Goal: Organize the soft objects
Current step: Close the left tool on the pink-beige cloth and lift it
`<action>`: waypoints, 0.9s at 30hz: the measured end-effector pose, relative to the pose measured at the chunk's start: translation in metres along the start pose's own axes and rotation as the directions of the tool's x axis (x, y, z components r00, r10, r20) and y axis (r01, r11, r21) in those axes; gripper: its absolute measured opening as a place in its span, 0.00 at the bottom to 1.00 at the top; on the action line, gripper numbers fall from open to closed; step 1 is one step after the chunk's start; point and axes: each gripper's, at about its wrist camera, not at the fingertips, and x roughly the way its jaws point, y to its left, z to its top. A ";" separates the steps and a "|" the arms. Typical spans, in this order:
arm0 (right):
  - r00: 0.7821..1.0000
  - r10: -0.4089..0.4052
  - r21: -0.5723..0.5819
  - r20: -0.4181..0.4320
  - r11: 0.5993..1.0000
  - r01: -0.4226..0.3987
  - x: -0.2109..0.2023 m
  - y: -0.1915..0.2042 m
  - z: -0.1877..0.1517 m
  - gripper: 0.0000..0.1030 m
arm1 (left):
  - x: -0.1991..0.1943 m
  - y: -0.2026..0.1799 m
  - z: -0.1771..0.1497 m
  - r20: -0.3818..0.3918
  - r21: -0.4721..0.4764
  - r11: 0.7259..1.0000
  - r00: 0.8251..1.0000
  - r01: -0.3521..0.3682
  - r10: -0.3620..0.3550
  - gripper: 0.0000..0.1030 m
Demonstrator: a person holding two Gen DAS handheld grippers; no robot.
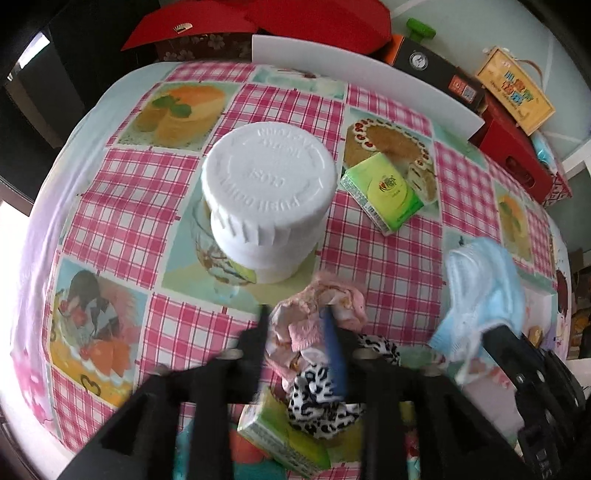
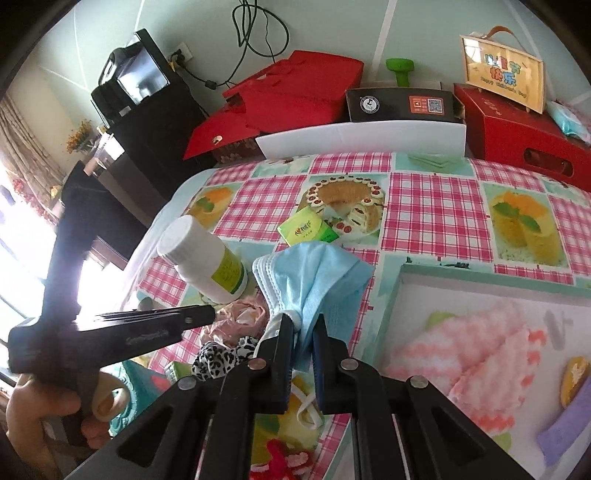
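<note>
wall (image 2: 332,29): pale green | window (image 2: 14,258): bright daylight | cabinet (image 2: 155,122): black

Ahead of my left tongs (image 1: 295,325) the white bottle (image 1: 267,199) stood upright, blocking the straight way forward. Between the bottle and the green tissue pack (image 1: 384,192) ran a narrow strip of bare checked surface (image 1: 147,184); left of the bottle lay wider open cloth. Close under those tongs, pink fabric (image 1: 317,310) and a leopard-print scrunchie (image 1: 317,398) crowded the near space. A white board (image 2: 362,138) walled the far edge.

Left tongs (image 1: 295,325) pointing steeply down, jaws parted, right tongs (image 2: 301,332) clamped shut
</note>
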 end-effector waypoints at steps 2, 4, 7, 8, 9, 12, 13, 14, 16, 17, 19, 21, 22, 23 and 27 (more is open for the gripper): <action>1.000 0.006 0.004 0.005 1.000 -0.006 -0.002 -0.001 0.000 0.10 | 0.004 -0.001 0.002 -0.020 0.006 1.000 0.999 -0.025 0.025 0.44; 1.000 0.011 0.010 0.008 1.000 -0.011 -0.003 -0.002 0.000 0.10 | 0.010 -0.004 0.005 -0.046 0.017 0.999 0.998 -0.044 0.045 0.44; 1.000 0.019 0.018 0.011 1.000 -0.019 -0.005 -0.002 0.000 0.10 | 0.023 -0.010 0.007 -0.096 0.042 0.998 0.994 -0.055 0.059 0.44; 1.000 0.021 0.019 0.013 1.000 -0.022 -0.005 -0.003 0.000 0.10 | 0.026 -0.011 0.007 -0.106 0.049 0.997 0.992 -0.063 0.068 0.46; 1.000 0.023 0.020 0.014 1.000 -0.023 -0.006 -0.003 0.000 0.10 | 0.031 -0.014 0.008 -0.119 0.060 0.995 0.990 -0.074 0.081 0.50; 1.000 0.024 0.028 0.019 0.999 -0.025 -0.007 -0.005 0.000 0.10 | 0.043 -0.019 0.008 -0.152 0.081 0.993 0.984 -0.082 0.094 0.51; 0.999 0.025 0.031 0.020 0.999 -0.026 -0.008 -0.006 0.000 0.10 | 0.046 -0.021 0.007 -0.153 0.086 0.993 0.984 -0.082 0.094 0.51; 0.999 0.027 0.037 0.021 0.999 -0.028 -0.008 -0.008 0.000 0.09 | 0.048 -0.022 0.007 -0.150 0.092 0.992 0.984 -0.087 0.100 0.51; 0.999 0.031 0.045 0.023 0.999 -0.032 -0.009 -0.011 0.000 0.10 | 0.050 -0.026 0.008 -0.141 0.104 0.990 0.984 -0.098 0.113 0.50; 0.999 0.031 0.047 0.024 0.998 -0.032 -0.010 -0.012 0.000 0.10 | 0.050 -0.027 0.007 -0.138 0.107 0.990 0.984 -0.096 0.110 0.46; 0.999 0.033 0.051 0.027 0.998 -0.034 -0.011 -0.014 0.000 0.09 | 0.048 -0.032 0.005 -0.129 0.112 0.991 0.987 -0.078 0.092 0.35; 0.999 0.034 0.055 0.029 0.998 -0.035 -0.012 -0.015 0.001 0.09 | 0.047 -0.036 0.002 -0.115 0.123 0.990 0.990 -0.069 0.083 0.20; 0.999 0.034 0.056 0.029 0.998 -0.036 -0.012 -0.015 0.001 0.10 | 0.046 -0.039 0.001 -0.109 0.126 0.990 0.991 -0.068 0.082 0.19; 0.999 0.035 0.057 0.029 0.998 -0.037 -0.012 -0.016 0.001 0.10 | 0.045 -0.040 -0.001 -0.099 0.125 0.990 0.992 -0.068 0.081 0.17; 0.999 0.035 0.059 0.028 0.998 -0.037 -0.012 -0.017 0.001 0.10 | 0.036 -0.040 -0.005 -0.047 0.098 0.994 0.997 -0.057 0.061 0.14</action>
